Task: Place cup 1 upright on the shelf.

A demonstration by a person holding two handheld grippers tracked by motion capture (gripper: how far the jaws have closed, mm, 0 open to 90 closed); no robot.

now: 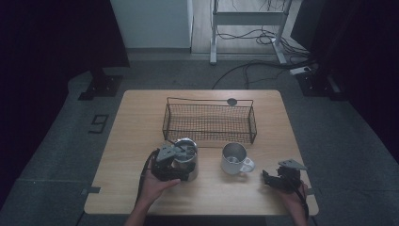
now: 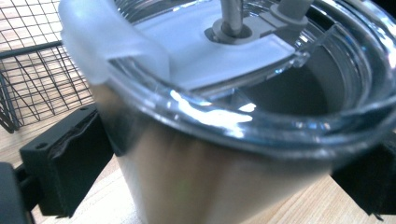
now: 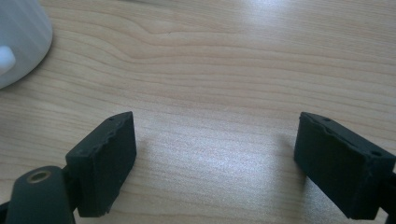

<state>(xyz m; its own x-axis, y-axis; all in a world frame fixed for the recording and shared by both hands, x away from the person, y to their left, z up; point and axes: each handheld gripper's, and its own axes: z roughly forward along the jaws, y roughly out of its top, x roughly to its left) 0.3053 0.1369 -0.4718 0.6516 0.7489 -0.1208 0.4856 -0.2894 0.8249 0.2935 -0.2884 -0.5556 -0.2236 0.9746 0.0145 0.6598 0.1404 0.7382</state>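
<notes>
A steel tumbler (image 1: 188, 159) with a clear lid (image 2: 224, 70) stands on the wooden table (image 1: 136, 127), left of centre. My left gripper (image 1: 178, 165) is shut on it, and in the left gripper view a black pad (image 2: 65, 163) presses each side of the tumbler's body (image 2: 210, 182). A white mug (image 1: 234, 157) stands to its right, handle pointing toward the near right. My right gripper (image 1: 268, 178) rests low over the table right of the mug, jaws wide open on bare wood (image 3: 215, 158). The mug's edge (image 3: 18, 37) shows at the top left of the right gripper view.
A black wire basket (image 1: 209, 123) stands behind the tumbler and mug at the table's middle; its mesh (image 2: 37, 79) is close to the tumbler's left. A small dark disc (image 1: 231, 101) lies behind the basket. Cables and a desk frame are on the floor beyond.
</notes>
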